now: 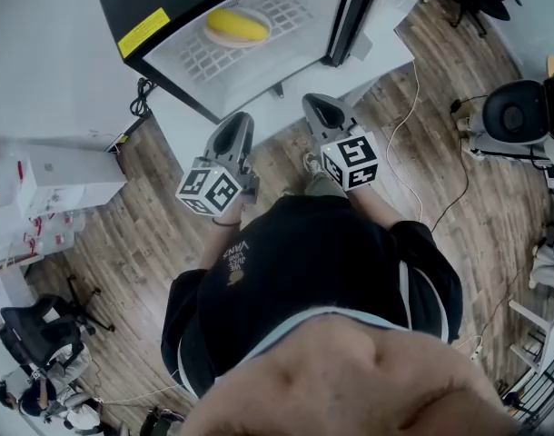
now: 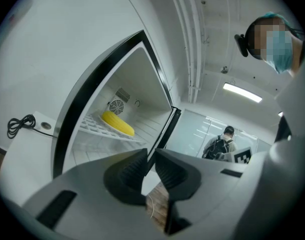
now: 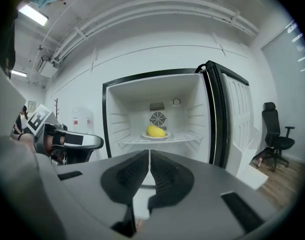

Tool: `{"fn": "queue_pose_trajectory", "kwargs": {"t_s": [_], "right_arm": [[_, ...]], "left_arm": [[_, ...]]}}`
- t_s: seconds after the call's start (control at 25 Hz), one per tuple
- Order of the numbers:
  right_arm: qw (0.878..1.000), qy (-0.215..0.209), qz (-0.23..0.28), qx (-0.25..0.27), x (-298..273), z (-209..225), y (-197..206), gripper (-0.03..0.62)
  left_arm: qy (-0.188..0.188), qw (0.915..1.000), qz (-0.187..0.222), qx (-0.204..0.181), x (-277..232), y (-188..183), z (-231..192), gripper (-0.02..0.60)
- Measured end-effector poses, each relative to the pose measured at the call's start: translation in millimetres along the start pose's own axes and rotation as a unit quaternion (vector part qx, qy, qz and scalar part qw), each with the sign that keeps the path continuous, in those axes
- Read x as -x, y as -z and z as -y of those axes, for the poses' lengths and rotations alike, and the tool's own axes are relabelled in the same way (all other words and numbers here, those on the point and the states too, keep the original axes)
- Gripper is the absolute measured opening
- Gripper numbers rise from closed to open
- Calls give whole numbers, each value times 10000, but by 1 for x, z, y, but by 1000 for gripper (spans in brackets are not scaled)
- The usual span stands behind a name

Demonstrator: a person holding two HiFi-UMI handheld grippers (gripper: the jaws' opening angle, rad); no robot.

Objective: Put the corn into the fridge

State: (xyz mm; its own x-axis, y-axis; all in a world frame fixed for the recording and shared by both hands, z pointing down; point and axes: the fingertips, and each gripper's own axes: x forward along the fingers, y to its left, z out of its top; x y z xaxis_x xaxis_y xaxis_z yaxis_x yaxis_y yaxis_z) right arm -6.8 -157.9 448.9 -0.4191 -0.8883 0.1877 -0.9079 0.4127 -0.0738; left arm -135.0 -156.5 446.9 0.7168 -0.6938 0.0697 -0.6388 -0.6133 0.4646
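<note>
The yellow corn point(image 1: 236, 25) lies on a white plate point(image 1: 214, 37) on the wire shelf of the open fridge point(image 1: 168, 57). From the right gripper view, the corn point(image 3: 155, 131) sits mid-shelf under the fan. The left gripper view has the corn point(image 2: 117, 124) to the left of its jaws. Both grippers hang in front of the fridge, apart from it and empty. My left gripper point(image 1: 240, 127) point(image 2: 151, 155) has its jaws almost together. My right gripper point(image 1: 319, 107) point(image 3: 149, 154) is shut on nothing. The fridge door point(image 1: 354, 12) point(image 3: 227, 119) stands wide open to the right.
A black cable point(image 1: 141, 98) hangs by the fridge's left side. White boxes point(image 1: 41, 189) stand at the left, office chairs point(image 1: 41, 334) point(image 3: 275, 134) around the room, and cords point(image 1: 413, 125) lie on the wood floor. A person with a backpack point(image 2: 220, 144) stands beyond the glass.
</note>
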Motion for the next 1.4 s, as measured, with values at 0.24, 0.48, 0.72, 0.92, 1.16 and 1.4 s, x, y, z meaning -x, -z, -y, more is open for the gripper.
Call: {"fn": "queue_pose_trajectory", "kwargs": {"t_s": [0.24, 0.48, 0.72, 0.92, 1.16, 1.4], "right_arm": [[9999, 99, -26, -56, 11, -3, 8, 20], [9999, 154, -48, -46, 19, -12, 14, 20], [9998, 170, -35, -33, 24, -15, 15, 20], [9999, 98, 10, -17, 25, -16, 12, 20], [10000, -4, 40, -30, 28, -9, 8, 20], [9999, -106, 18, 30, 36, 2, 4, 20]], "left_arm": [[107, 9999, -79, -17, 6, 6, 7, 54], [258, 9995, -170, -14, 12, 14, 14, 54], [290, 9992, -245, -89, 17, 21, 19, 54], [254, 9993, -262, -122, 17, 23, 23, 54], [186, 9995, -224, -106, 10, 23, 30, 54], [100, 9999, -109, -79, 2, 22, 42, 54]]}}
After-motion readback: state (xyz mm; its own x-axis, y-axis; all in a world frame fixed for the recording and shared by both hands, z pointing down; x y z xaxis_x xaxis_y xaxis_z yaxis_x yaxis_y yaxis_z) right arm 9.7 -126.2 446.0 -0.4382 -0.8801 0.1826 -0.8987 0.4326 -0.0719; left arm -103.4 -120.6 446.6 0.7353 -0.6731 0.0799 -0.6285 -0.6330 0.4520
